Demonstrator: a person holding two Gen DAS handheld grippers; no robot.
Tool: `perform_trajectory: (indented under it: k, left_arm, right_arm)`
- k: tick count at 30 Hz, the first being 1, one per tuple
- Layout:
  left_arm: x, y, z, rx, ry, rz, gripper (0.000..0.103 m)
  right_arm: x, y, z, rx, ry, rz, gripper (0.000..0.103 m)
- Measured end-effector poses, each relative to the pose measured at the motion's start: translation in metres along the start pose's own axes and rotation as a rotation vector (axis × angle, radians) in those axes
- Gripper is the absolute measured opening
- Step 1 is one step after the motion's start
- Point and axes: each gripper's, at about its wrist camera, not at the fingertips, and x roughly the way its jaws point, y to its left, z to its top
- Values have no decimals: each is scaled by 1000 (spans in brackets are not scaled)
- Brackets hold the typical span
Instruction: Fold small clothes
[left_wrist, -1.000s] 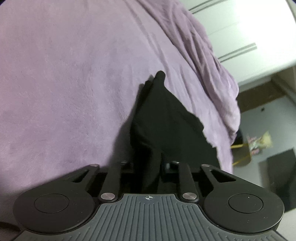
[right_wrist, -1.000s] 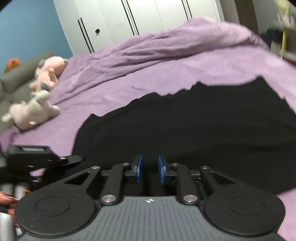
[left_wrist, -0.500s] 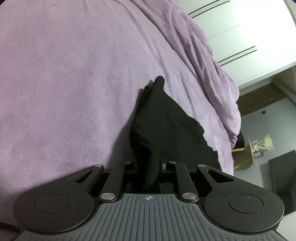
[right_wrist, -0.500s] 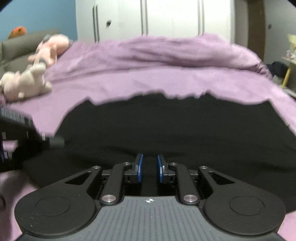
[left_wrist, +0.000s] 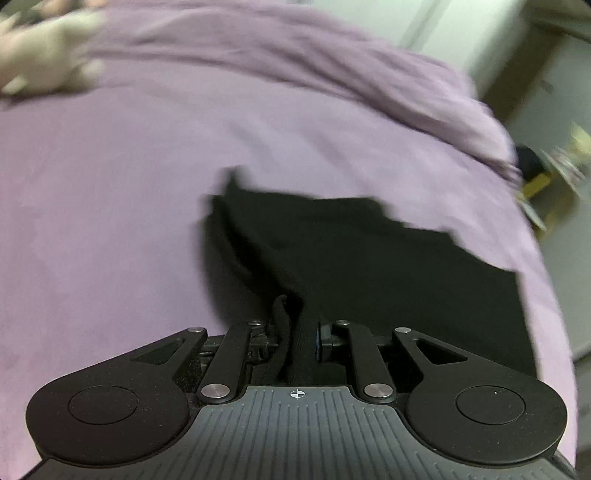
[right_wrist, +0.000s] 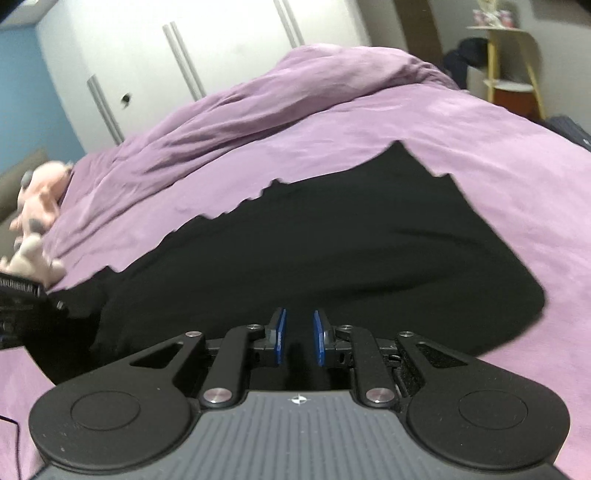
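Note:
A black garment (left_wrist: 388, 258) lies spread on a purple bed cover (left_wrist: 110, 184). My left gripper (left_wrist: 297, 339) is shut on a bunched edge of the garment, which runs from its jaws out over the bed. In the right wrist view the same garment (right_wrist: 332, 251) fills the middle. My right gripper (right_wrist: 298, 338) hovers just over its near part with blue pads (right_wrist: 281, 334) a small gap apart and nothing visibly between them. The left gripper's body (right_wrist: 18, 314) shows at the far left edge there.
A rumpled purple duvet (right_wrist: 258, 110) lies along the far side of the bed. Plush toys (right_wrist: 37, 206) sit at the left. White wardrobe doors (right_wrist: 184, 55) stand behind. A yellow stool (right_wrist: 513, 74) stands beyond the bed's right edge.
The left gripper has swung round with the garment edge, so its view now faces across the bed. The right gripper's view has tilted; its pads stay slightly apart.

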Motion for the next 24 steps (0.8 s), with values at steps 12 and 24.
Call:
perform_trajectory:
  k: [12,24]
  left_arm:
    - [38,-74,-64,59,137,-304,42]
    - [16,-22,-53,-57,23,-142,44]
  right_arm:
    - [-3,-22,4,56,29,35,15]
    - [42,-15,5,233,228,356,47]
